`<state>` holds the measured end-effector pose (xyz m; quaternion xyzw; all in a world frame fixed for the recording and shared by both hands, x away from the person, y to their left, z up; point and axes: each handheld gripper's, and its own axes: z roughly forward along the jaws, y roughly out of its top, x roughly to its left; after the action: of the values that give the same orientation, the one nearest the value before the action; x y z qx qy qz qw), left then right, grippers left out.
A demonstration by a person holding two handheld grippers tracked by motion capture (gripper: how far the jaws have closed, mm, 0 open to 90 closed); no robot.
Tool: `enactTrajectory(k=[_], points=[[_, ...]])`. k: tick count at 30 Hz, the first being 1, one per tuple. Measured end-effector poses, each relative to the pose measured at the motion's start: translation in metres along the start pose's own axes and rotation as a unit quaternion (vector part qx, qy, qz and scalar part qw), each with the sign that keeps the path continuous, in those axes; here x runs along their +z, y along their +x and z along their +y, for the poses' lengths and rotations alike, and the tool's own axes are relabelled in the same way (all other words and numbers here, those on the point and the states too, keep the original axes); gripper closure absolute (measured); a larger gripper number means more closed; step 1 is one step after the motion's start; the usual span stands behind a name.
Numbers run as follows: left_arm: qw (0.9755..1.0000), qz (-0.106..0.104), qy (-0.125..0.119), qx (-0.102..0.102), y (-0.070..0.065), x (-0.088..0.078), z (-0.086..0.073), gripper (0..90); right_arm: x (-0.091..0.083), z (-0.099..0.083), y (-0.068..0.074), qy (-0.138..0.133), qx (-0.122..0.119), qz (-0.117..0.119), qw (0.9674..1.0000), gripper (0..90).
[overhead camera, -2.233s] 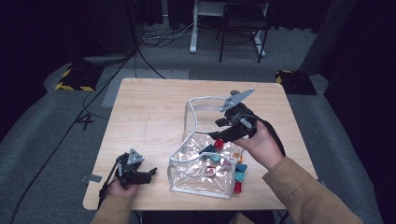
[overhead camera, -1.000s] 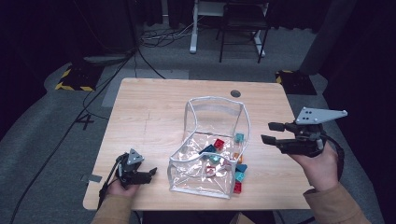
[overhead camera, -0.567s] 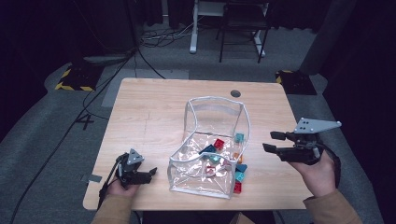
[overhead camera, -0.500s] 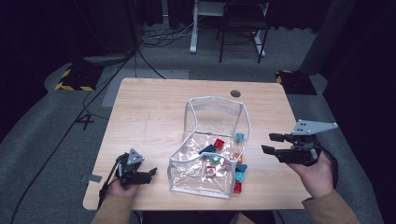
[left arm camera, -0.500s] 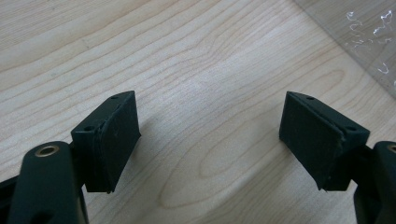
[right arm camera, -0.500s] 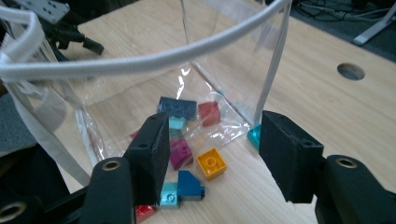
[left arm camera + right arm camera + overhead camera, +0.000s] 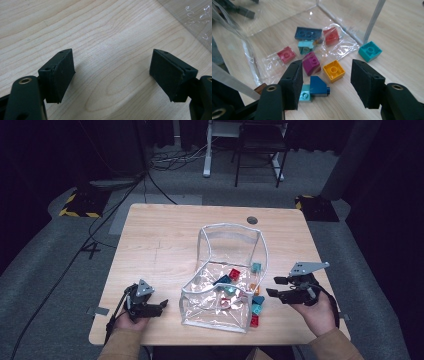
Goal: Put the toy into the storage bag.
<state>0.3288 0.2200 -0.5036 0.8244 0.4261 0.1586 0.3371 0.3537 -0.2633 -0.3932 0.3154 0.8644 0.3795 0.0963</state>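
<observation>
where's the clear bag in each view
High view: the bag stands open at the middle of the table, toward the near edge.
Left gripper view: a clear edge of the bag fills the top right corner.
Right gripper view: the bag spreads across the top and left, its white seam at upper right.
Shared landmark: the light wood table under it.

Left gripper [image 7: 161, 306] is held low in the left hand [image 7: 131, 319], jaws spread wide and empty. Right gripper [image 7: 274, 287] is held roughly level in the right hand [image 7: 316, 310], its jaws, just opened further, standing apart, apparently empty.
</observation>
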Motion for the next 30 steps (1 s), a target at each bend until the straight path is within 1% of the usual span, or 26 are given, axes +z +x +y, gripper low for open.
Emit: enactTrajectory(k=[2, 5, 12, 16, 23, 27, 28, 30], points=[[1.0000, 0.000, 0.000, -0.001, 0.000, 0.000, 0.000, 20.3, 0.007, -0.002, 0.000, 0.006, 0.001, 0.001, 1.0000, 43.3], [1.0000, 0.000, 0.000, 0.000, 0.000, 0.000, 0.000, 20.3, 0.019, -0.007, -0.001, 0.015, 0.008, 0.011, 0.9998, 43.3], [1.0000, 0.000, 0.000, -0.001, 0.000, 0.000, 0.000, 20.3, 0.042, -0.015, -0.001, 0.033, 0.019, 0.026, 0.9989, 43.3], [1.0000, 0.000, 0.000, 0.000, 0.000, 0.000, 0.000, 20.3, 0.054, -0.019, -0.001, 0.044, 0.020, 0.028, 0.9984, 43.3], [1.0000, 0.000, 0.000, 0.000, 0.000, 0.000, 0.000, 20.3, 0.068, -0.028, -0.006, 0.058, 0.035, 0.031, 0.9972, 43.7], [1.0000, 0.001, 0.000, 0.000, 0.000, 0.000, 0.000, 20.3, 0.073, -0.034, -0.009, 0.070, 0.042, 0.025, 0.9963, 44.9], [1.0000, 0.000, 0.000, 0.000, 0.000, 0.000, 0.000, 20.3, 0.074, -0.035, -0.010, 0.071, 0.042, 0.023, 0.9963, 45.9], [1.0000, 0.000, 0.000, -0.001, 0.000, 0.000, 0.000, 20.3, 0.076, -0.038, -0.011, 0.079, 0.043, 0.019, 0.9958, 52.8]])
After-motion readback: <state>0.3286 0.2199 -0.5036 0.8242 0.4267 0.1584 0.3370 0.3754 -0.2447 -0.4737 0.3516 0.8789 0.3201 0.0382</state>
